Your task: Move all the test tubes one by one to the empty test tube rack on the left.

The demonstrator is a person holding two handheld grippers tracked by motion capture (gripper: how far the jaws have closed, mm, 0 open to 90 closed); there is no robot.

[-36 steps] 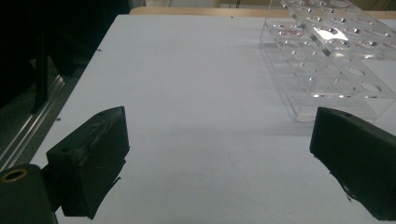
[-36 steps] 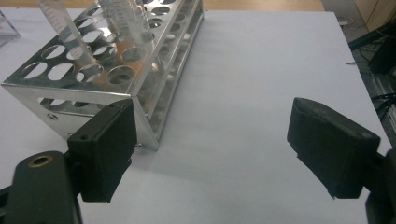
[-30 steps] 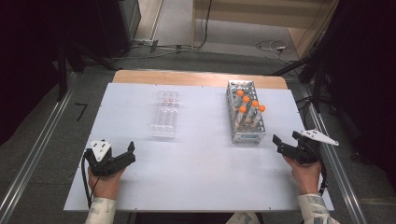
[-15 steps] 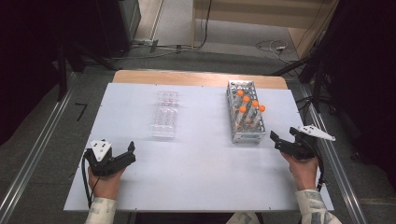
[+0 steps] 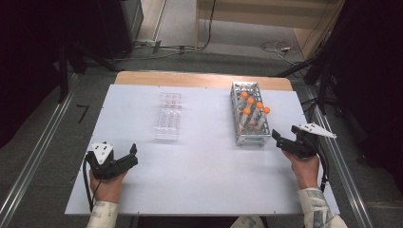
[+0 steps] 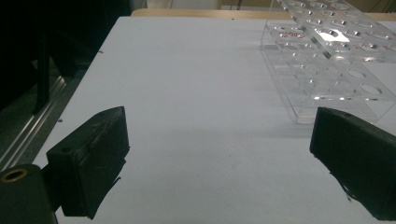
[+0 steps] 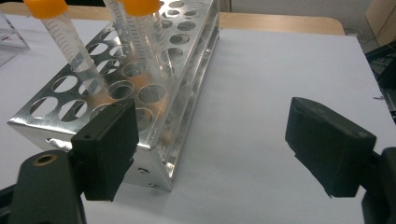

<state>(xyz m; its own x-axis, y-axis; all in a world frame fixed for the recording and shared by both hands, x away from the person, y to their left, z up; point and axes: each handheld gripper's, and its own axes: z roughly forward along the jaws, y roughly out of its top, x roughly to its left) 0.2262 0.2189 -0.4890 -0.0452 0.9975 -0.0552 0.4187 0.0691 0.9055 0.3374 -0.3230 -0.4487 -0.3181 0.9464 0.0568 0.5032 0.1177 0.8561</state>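
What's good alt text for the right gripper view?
Open right gripper, two black jaws wide apart, faces the near corner of a metal tube rack on a white table. Clear orange-capped tubes stand in the rack's holes.

No word, brand or number can be read anywhere. The orange-capped tubes (image 7: pixel 70 46) in the metal rack (image 7: pixel 154 88) carry fine graduation marks down their sides, too small to make out as figures. The clear plastic rack (image 6: pixel 336 56), left of the metal rack, shows faint reddish marks beside its holes, too blurred to read
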